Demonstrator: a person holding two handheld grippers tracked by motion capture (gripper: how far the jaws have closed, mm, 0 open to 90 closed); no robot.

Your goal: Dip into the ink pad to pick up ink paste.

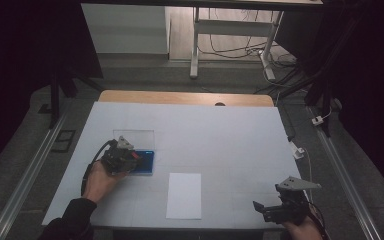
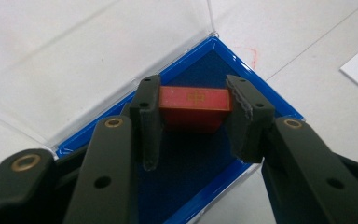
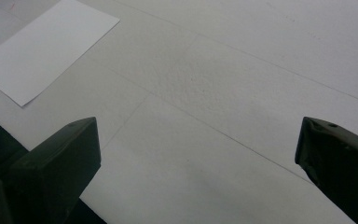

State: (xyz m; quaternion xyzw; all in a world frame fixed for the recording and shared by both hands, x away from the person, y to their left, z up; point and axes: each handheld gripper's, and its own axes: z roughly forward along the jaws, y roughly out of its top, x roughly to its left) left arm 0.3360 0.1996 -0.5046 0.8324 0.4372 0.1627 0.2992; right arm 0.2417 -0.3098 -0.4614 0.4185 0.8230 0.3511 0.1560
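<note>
**Left gripper clamped on red block over open blue case**

Left gripper (image 2: 193,121): in the left gripper view both pads press the short ends of a red block (image 2: 195,106), which has a small gold mark on its upper face. The block sits level between the jaws, at the centre of the frame, above the dark blue lining of the case (image 2: 186,158). Whether the block touches the lining cannot be told.

Case: bright blue rim, its corner toward the top centre of the frame. Clear lid (image 2: 98,51) lies folded back on the desk, upper left of the frame, joined to the case along the rim.

High view: left gripper (image 1: 130,159) left of centre, over the blue case (image 1: 146,162); clear lid (image 1: 134,137) just above it in the frame. The left hand (image 1: 99,181) holds the gripper from below.

Right gripper (image 1: 261,209): lower right of the high view, near the desk's (image 1: 220,135) front edge, well apart from the case. In the right gripper view its jaws stand wide apart with nothing between them.

White sheet of paper (image 1: 184,195): lower centre of the high view, between the two grippers; also upper left (image 3: 42,51) in the right gripper view.
</note>
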